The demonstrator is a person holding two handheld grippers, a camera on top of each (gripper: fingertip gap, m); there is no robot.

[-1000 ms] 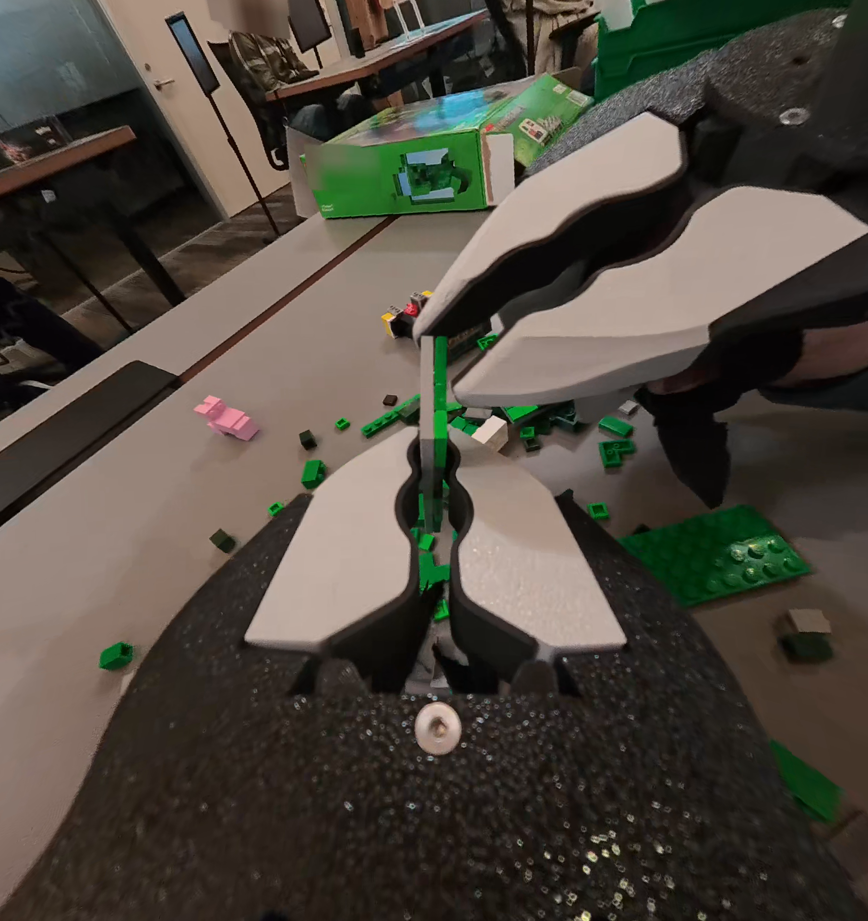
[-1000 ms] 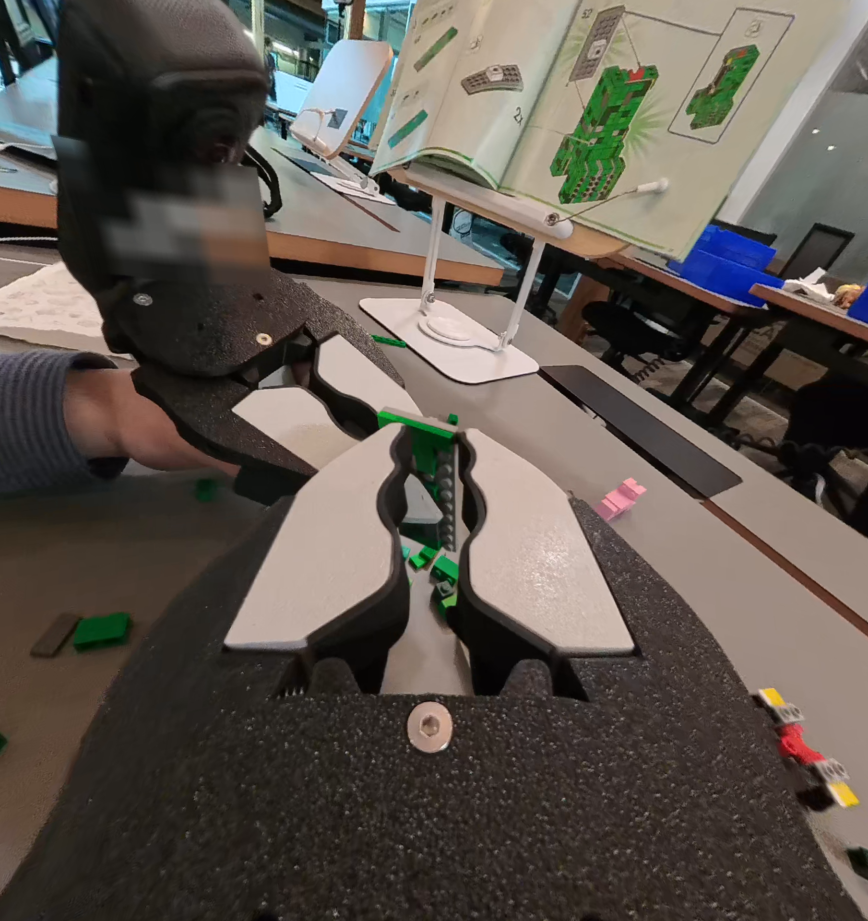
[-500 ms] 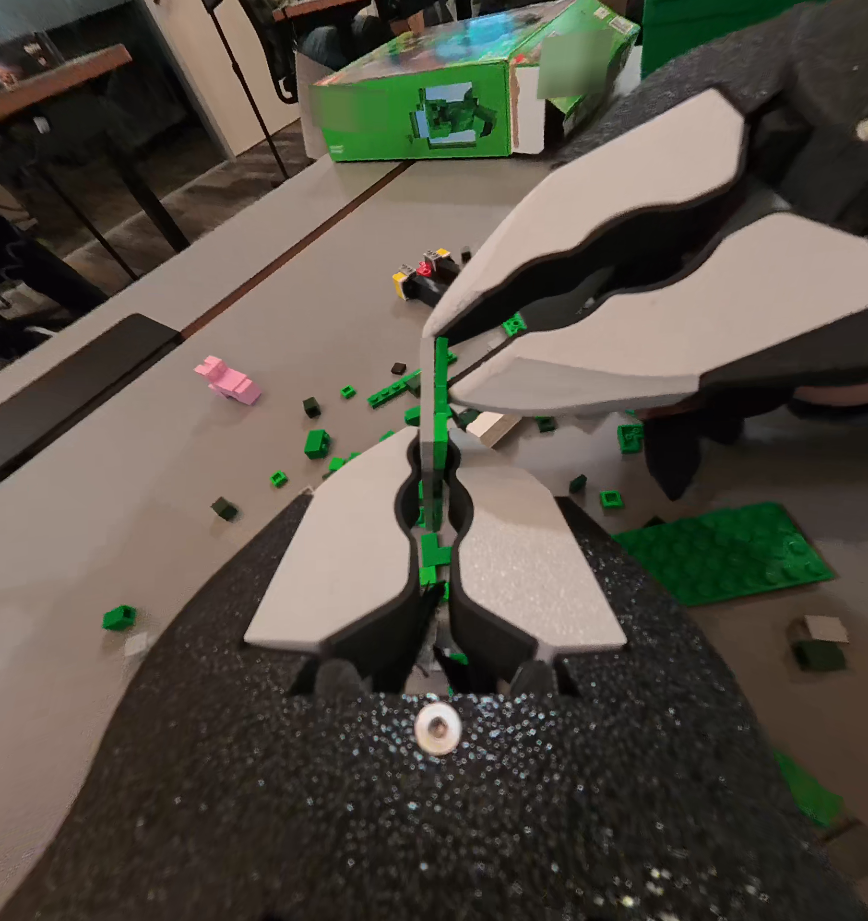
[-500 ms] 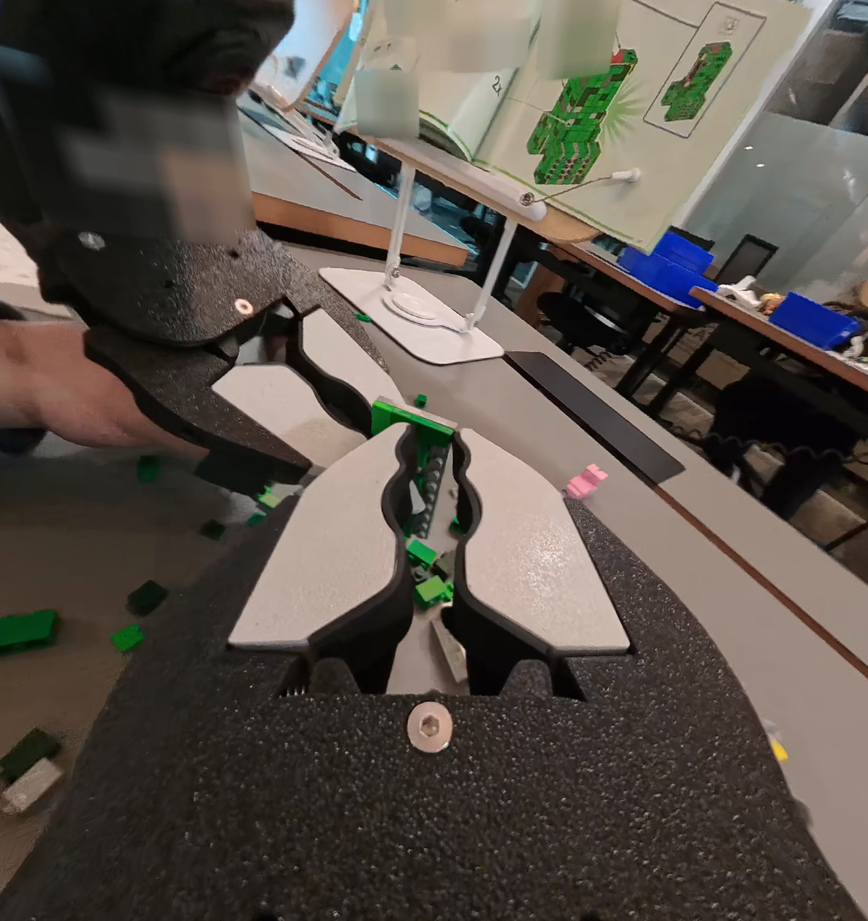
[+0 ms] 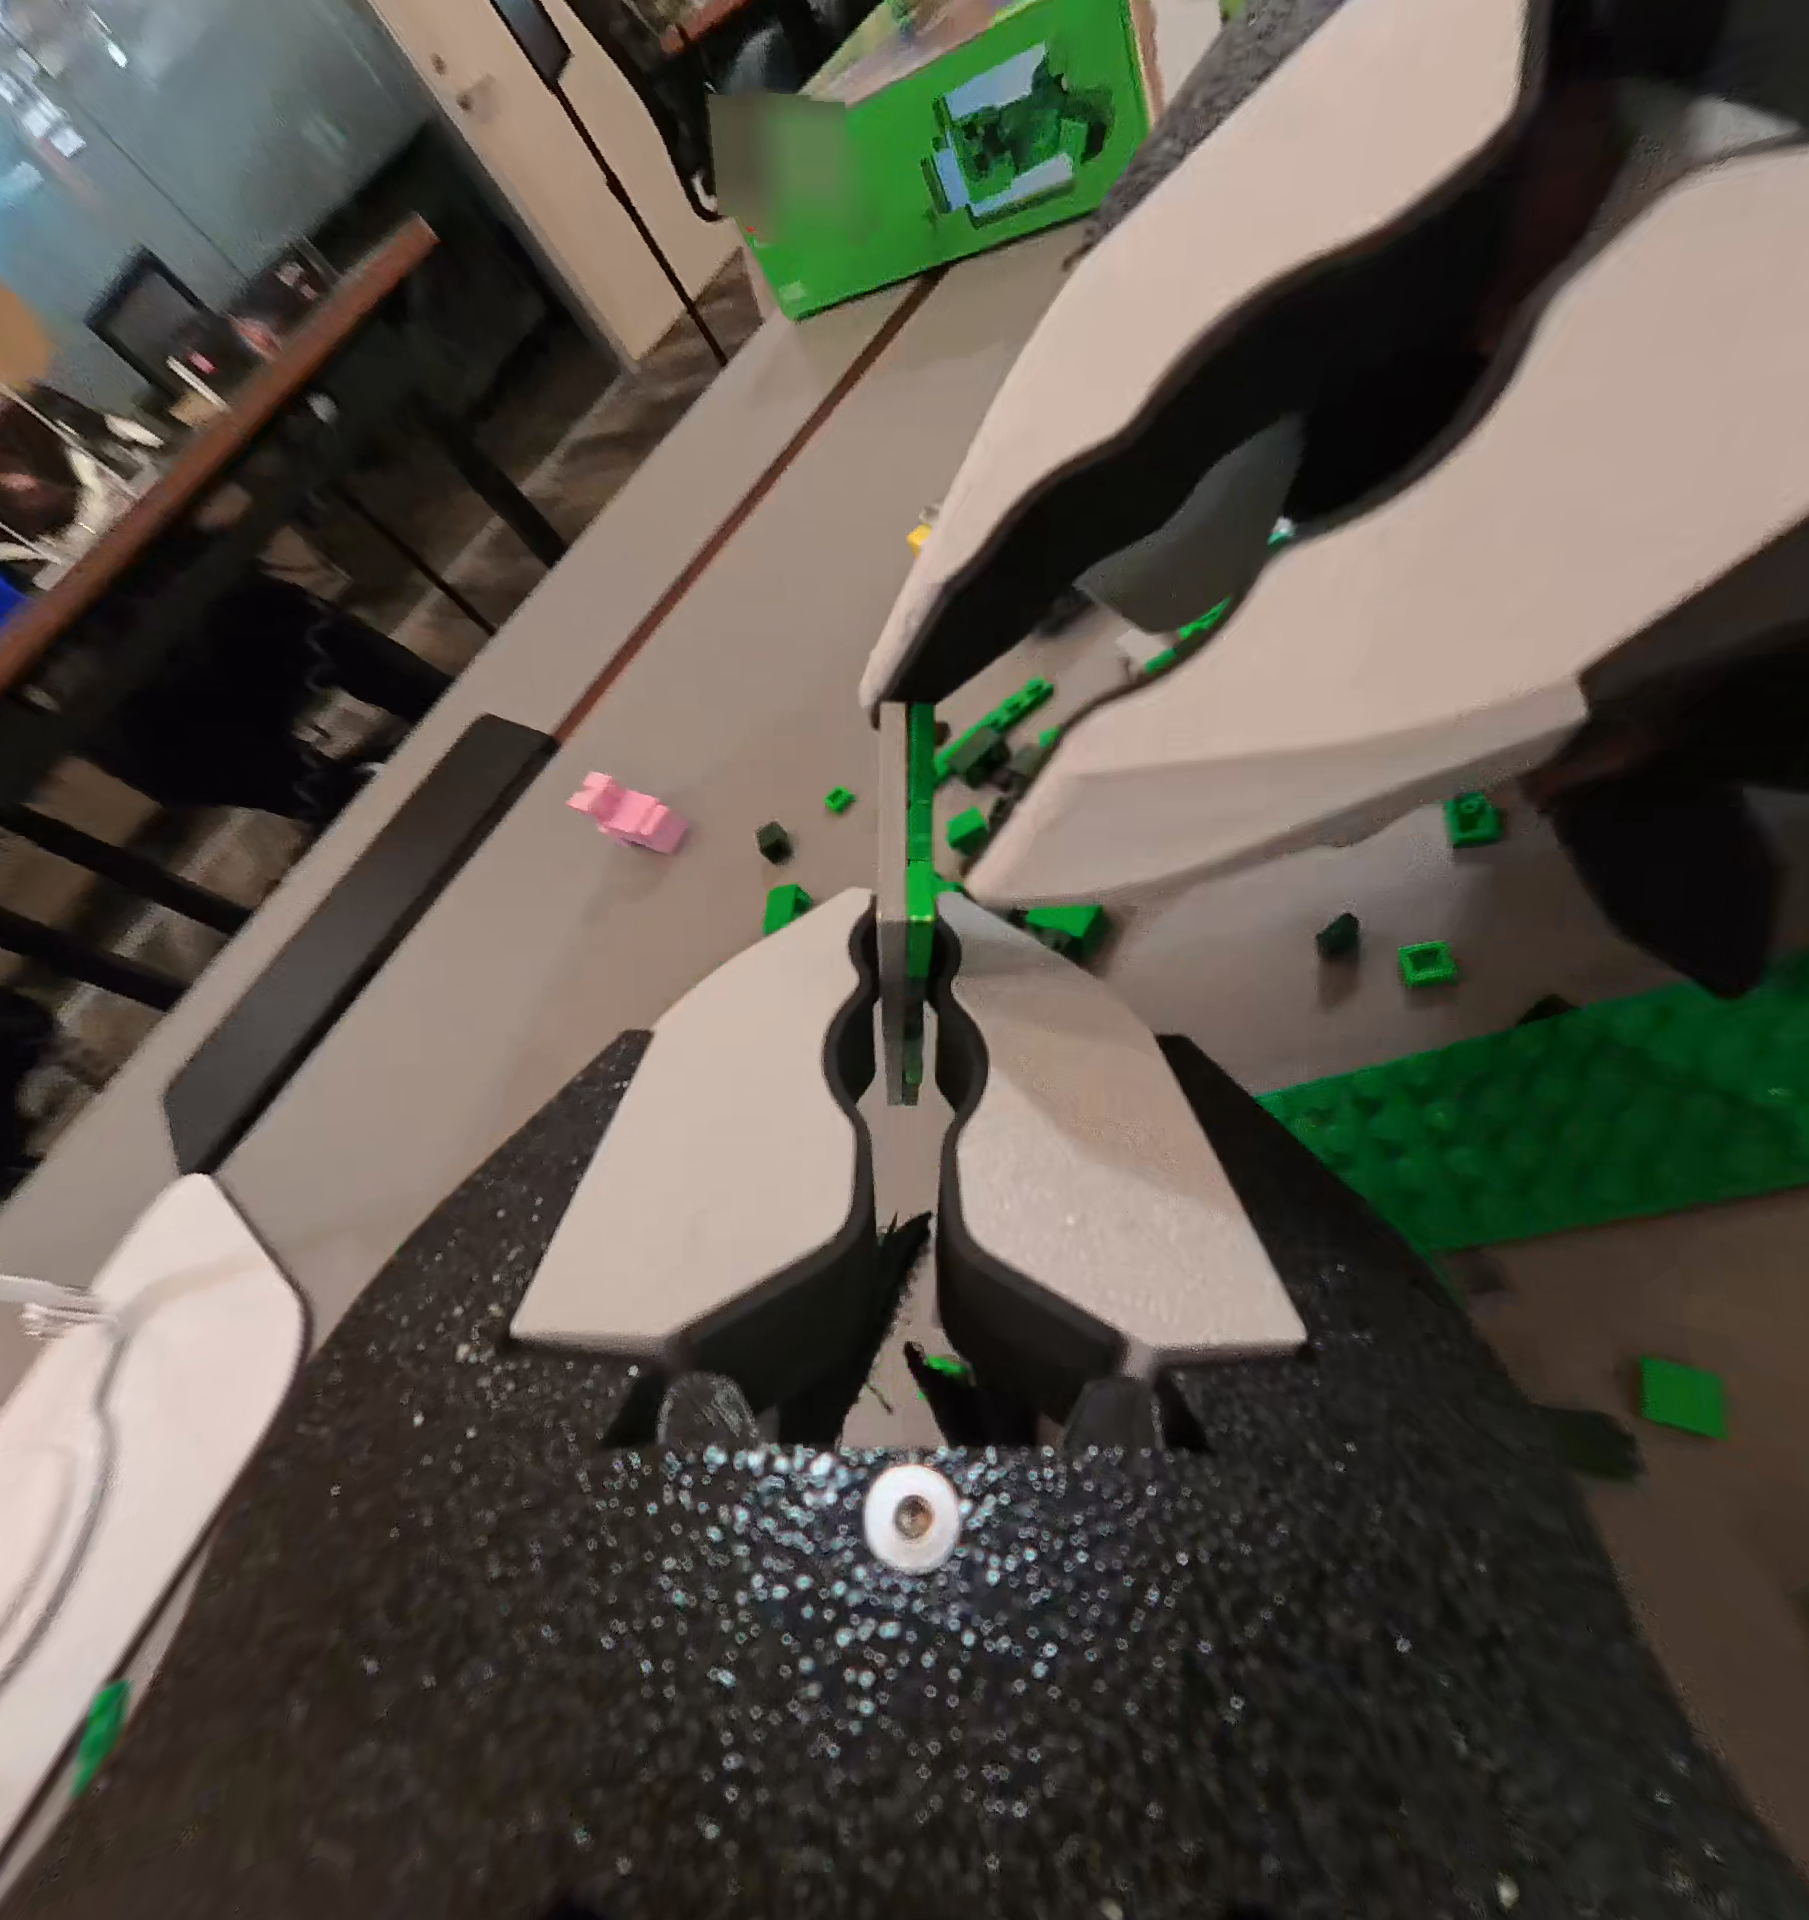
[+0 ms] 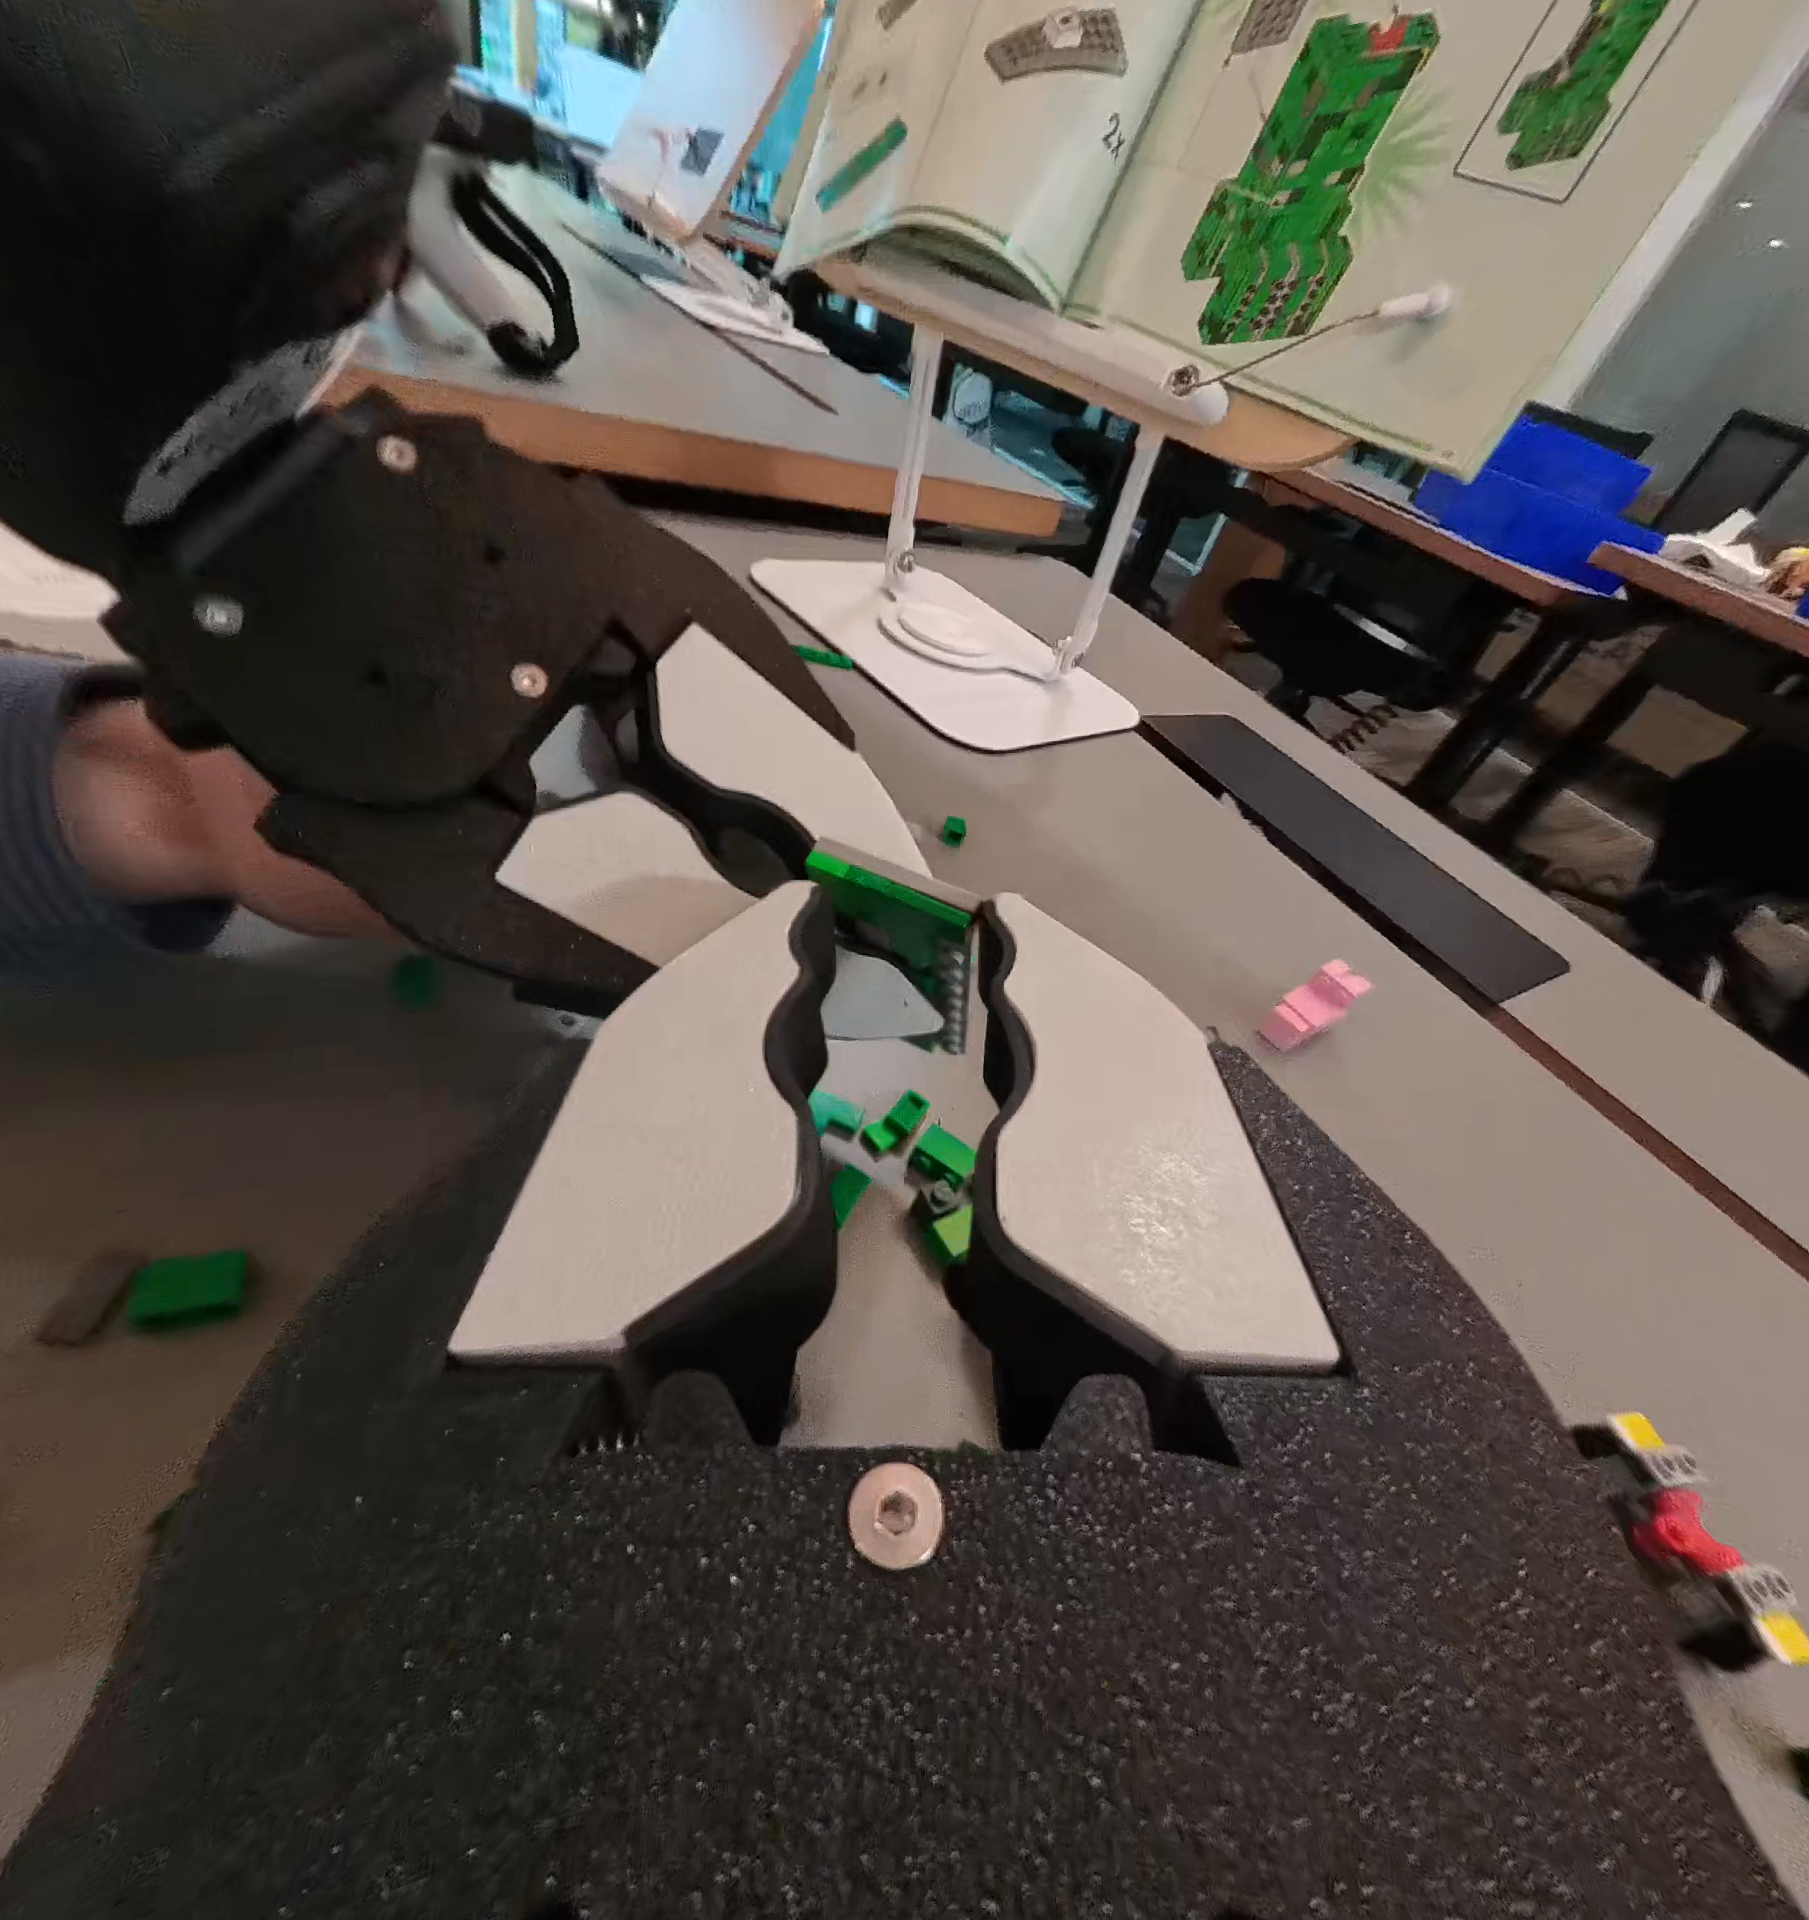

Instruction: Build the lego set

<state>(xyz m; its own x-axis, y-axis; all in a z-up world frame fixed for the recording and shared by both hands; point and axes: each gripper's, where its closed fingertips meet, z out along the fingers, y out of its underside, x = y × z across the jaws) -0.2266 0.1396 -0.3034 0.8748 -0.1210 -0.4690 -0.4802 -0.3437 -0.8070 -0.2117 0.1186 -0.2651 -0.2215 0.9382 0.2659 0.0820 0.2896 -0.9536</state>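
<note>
A thin grey-and-green plate assembly (image 5: 915, 810) is held on edge above the table by both grippers. My left gripper (image 5: 905, 920) is shut on its near end. My right gripper (image 5: 921, 790) comes in from the upper right and clamps its far end. In the right wrist view my right gripper (image 6: 895, 904) is shut on the same assembly (image 6: 879, 888), whose studded face shows between the fingers. The left gripper (image 6: 806, 883), held by a hand in a grey sleeve, meets it from the left.
A green baseplate (image 5: 1565, 1122) lies at the right. Loose green pieces (image 5: 1066, 920) and a pink pig (image 5: 625, 816) are scattered on the grey table. A green box (image 5: 983, 177) stands far back. The open instruction book (image 6: 1191, 156) sits on a white stand (image 6: 941, 655). A yellow-red-black piece (image 6: 1700, 1538) lies at the right. Spacing between my two grippers at the tips: around 4 cm. Both grippers' tips are roughly 20 cm from the pink pig (image 5: 625, 816).
Both grippers stay shut on the assembly and have moved and tilted together. The table now looks slanted, and the white stand base has come into the left wrist view at lower left.
</note>
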